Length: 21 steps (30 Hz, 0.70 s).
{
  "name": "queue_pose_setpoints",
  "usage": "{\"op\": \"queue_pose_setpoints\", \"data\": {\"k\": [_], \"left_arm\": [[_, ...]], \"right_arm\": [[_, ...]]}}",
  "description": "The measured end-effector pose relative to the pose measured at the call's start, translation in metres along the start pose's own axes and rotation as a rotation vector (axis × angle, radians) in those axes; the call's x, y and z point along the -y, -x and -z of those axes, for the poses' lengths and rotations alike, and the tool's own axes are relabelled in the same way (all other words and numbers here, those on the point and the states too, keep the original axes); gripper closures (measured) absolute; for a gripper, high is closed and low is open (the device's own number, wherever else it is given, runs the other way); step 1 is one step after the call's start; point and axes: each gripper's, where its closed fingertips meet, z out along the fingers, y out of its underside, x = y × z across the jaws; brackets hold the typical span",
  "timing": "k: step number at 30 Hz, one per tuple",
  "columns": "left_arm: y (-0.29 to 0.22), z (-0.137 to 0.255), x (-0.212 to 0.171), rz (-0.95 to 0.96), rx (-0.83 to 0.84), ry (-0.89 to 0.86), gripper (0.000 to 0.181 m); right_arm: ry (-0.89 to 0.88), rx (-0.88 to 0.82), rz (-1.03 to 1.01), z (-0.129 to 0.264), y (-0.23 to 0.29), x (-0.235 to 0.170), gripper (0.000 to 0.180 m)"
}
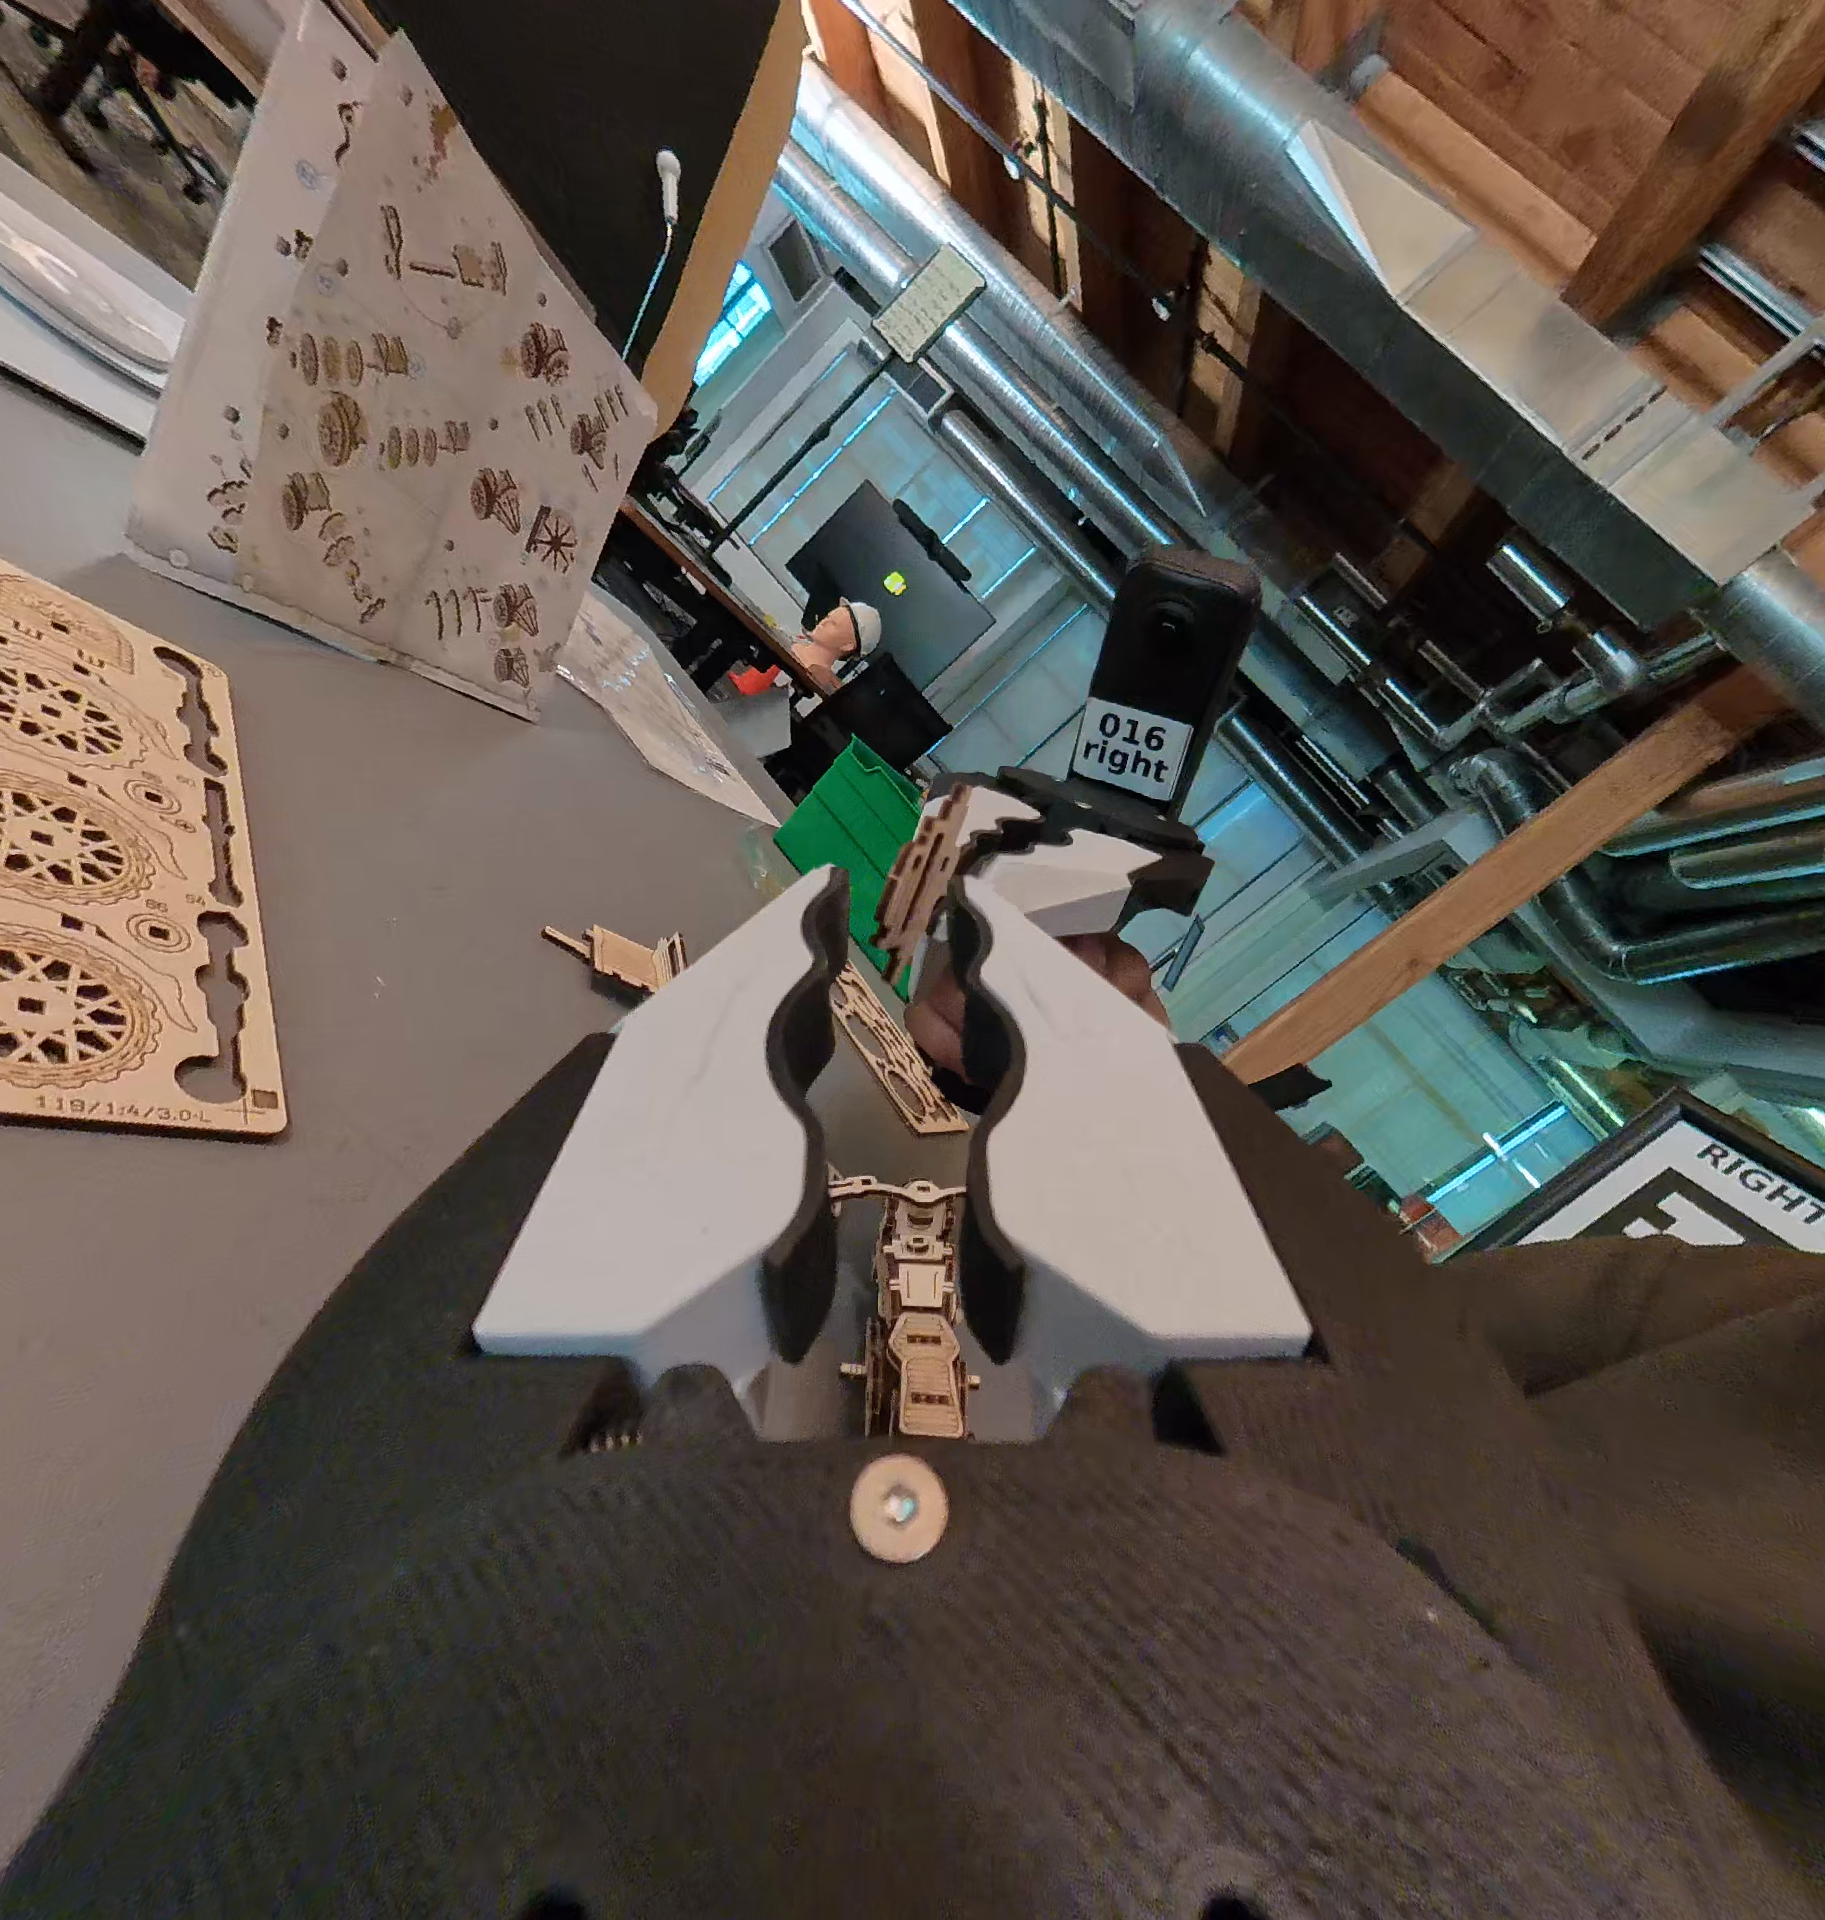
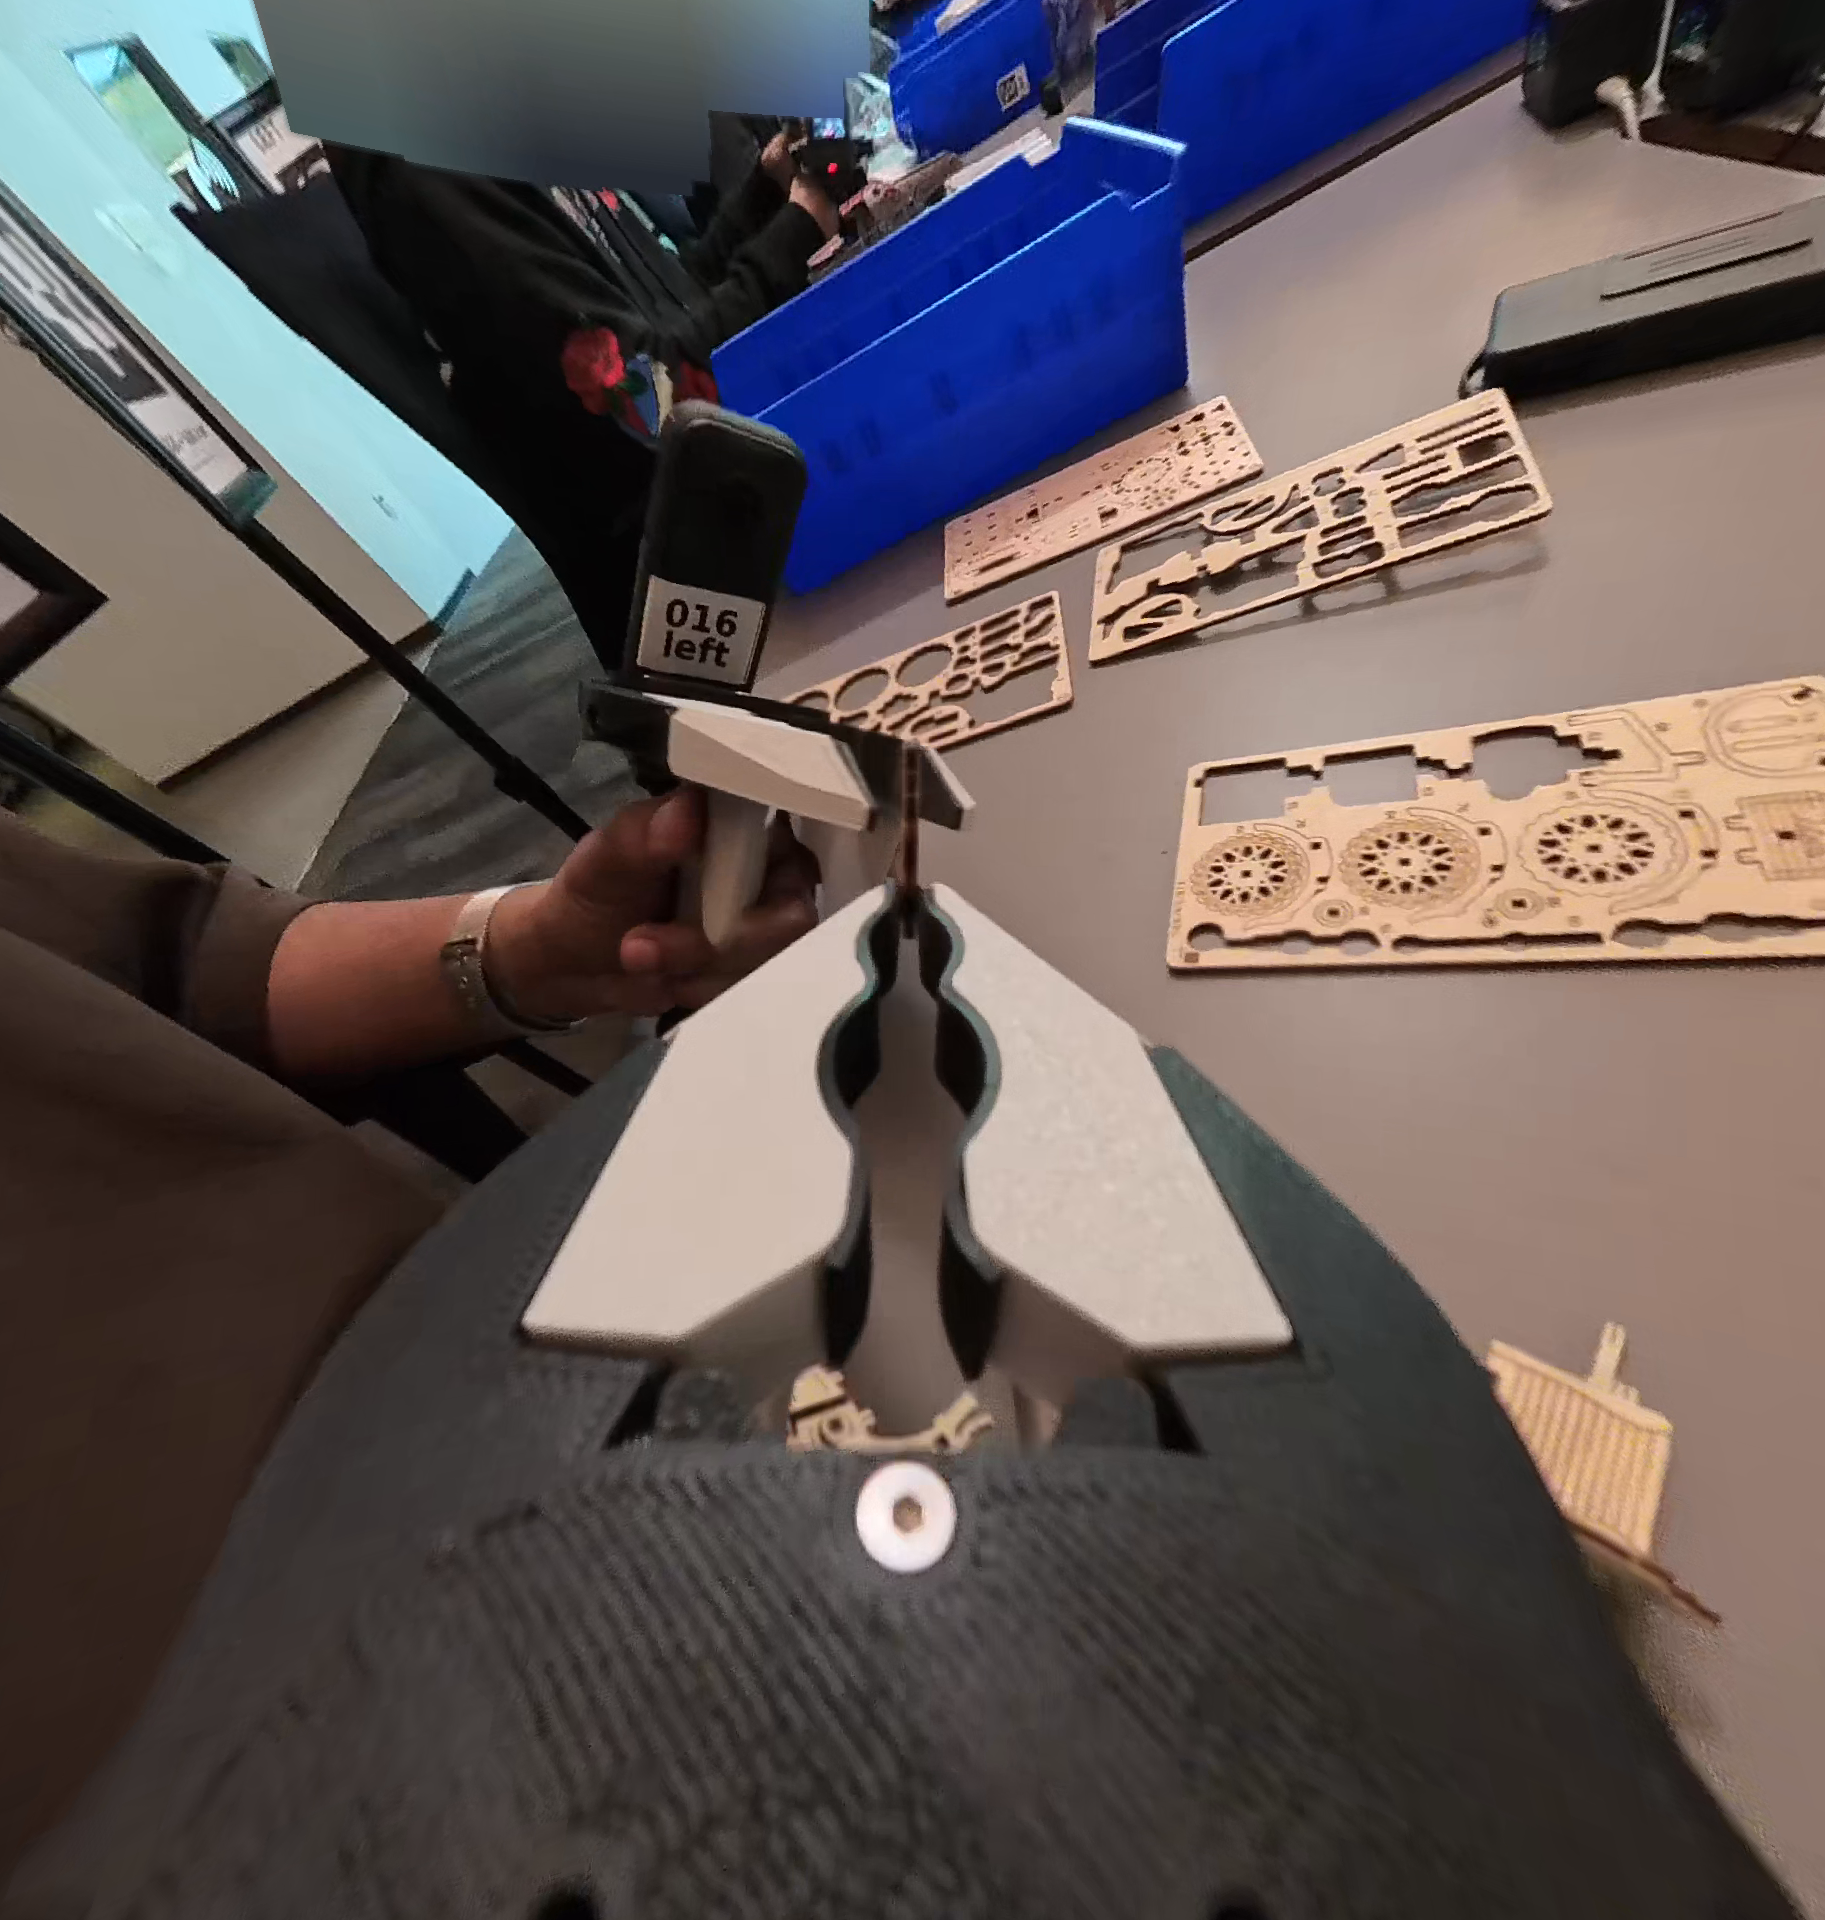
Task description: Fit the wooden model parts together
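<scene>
A small flat wooden part [image 1: 913,873] with stepped edges is held up in the air, above the table. My right gripper [image 2: 903,899] is shut on it and sees it edge-on [image 2: 909,831]. It also shows in the left wrist view [image 1: 955,831], coming from the far side. My left gripper [image 1: 900,899] is open, with its tips on either side of the part and a gap on the left side. It shows in the right wrist view [image 2: 908,795] too, held by a hand. A part-built wooden motorcycle model [image 1: 918,1299] lies on the grey table below.
Laser-cut wooden sheets lie on the table [image 1: 87,883] [image 2: 1510,831]. There is a folded instruction sheet [image 1: 399,395], a small ribbed assembly [image 2: 1583,1455], blue bins [image 2: 970,332], a green bin [image 1: 856,821] and a black case [image 2: 1666,301]. A person [image 2: 534,312] stands behind. The tips of both grippers are at nearly the same place.
</scene>
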Motion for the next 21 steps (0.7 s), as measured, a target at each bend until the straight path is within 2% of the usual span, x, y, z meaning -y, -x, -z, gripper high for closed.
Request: {"op": "queue_pose_setpoints", "data": {"k": [4,9,13,21], "left_arm": [[0.0,-0.003,-0.005,-0.031,0.009,0.028,0.158],[0.002,-0.006,-0.014,-0.123,0.049,0.09,0.151],[0.002,-0.011,-0.024,-0.24,0.093,0.146,0.149],[-0.002,-0.006,-0.016,-0.548,0.208,0.108,0.152]], "right_arm": [[-0.039,-0.046,-0.039,0.021,-0.012,-0.003,0.177],[-0.135,-0.004,-0.235,0.046,-0.023,0.002,0.178],[-0.139,0.068,-0.342,0.049,-0.021,0.004,0.178],[-0.223,0.187,-0.455,0.046,-0.014,0.01,0.179]]}}
